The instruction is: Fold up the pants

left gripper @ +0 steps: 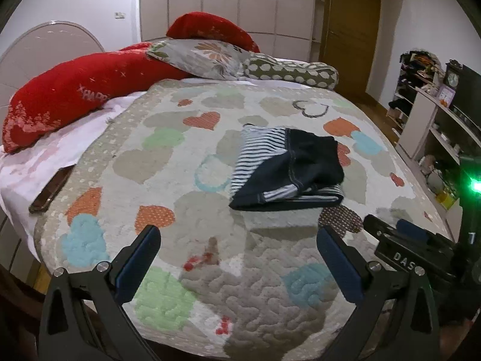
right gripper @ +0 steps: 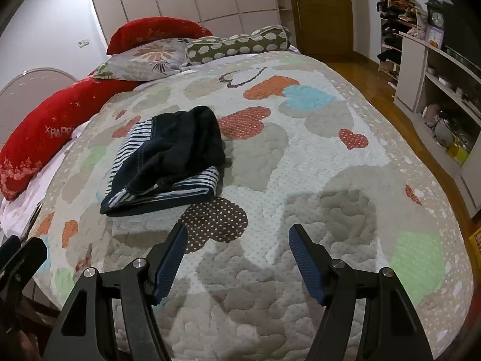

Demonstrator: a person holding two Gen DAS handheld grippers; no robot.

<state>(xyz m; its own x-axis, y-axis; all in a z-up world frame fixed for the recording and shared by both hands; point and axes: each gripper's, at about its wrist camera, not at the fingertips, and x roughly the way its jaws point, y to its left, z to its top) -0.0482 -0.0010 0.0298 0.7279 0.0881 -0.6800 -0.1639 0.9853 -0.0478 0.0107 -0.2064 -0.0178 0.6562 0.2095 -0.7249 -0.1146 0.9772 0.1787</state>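
On the heart-patterned quilt point(right gripper: 300, 156), mid-bed, lies one folded pair of pants point(right gripper: 168, 165), dark with striped lining showing. Beyond the pants: two red pillows, one floral pillow point(right gripper: 144, 57), one dotted bolster point(right gripper: 237, 43). Both tools, left gripper point(left gripper: 239, 258) and right gripper point(right gripper: 236, 260), hover short of the pants, jaws apart, empty. Only the left view shows one phone point(left gripper: 51, 189) left of the quilt.

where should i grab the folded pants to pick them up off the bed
Grip the pants at the thick near edge, where the striped and dark layers stack into one fold, coming in low from the front over the quilt. The dark top layer is loosely bunched and would probably slide if pinched alone. Both the right gripper and left gripper are open and empty.
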